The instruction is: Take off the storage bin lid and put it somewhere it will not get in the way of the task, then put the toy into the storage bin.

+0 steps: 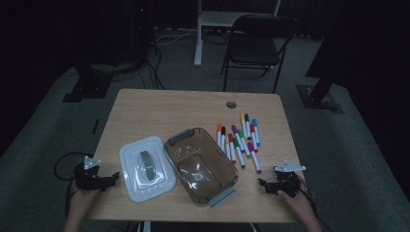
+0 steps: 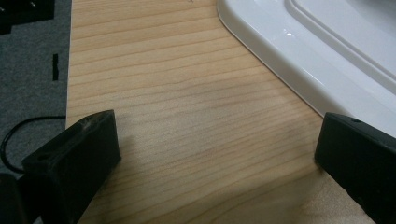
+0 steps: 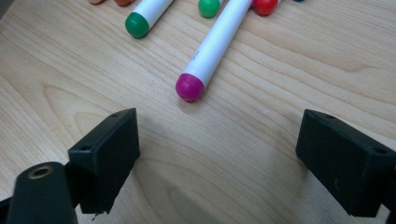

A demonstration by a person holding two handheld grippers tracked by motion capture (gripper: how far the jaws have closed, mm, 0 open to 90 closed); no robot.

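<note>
Both jaws wide over bare table (image 2: 187, 116) beside white lid (image 2: 317, 56).

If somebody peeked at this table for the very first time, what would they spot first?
Probably the bunch of coloured markers fanned out on the right side of the wooden table. Next, the clear brown box in the middle, with its white lid lying beside it on the left. The left gripper and right gripper wait open at the near corners.

A dim room with grey carpet (image 1: 348, 145) — a black folding chair (image 1: 256, 41) stands beyond the light wooden bench (image 1: 159, 111), beside a white stand (image 1: 199, 34). Dark stands — cables (image 1: 154, 67) trail nearby — flank both sides.
</note>
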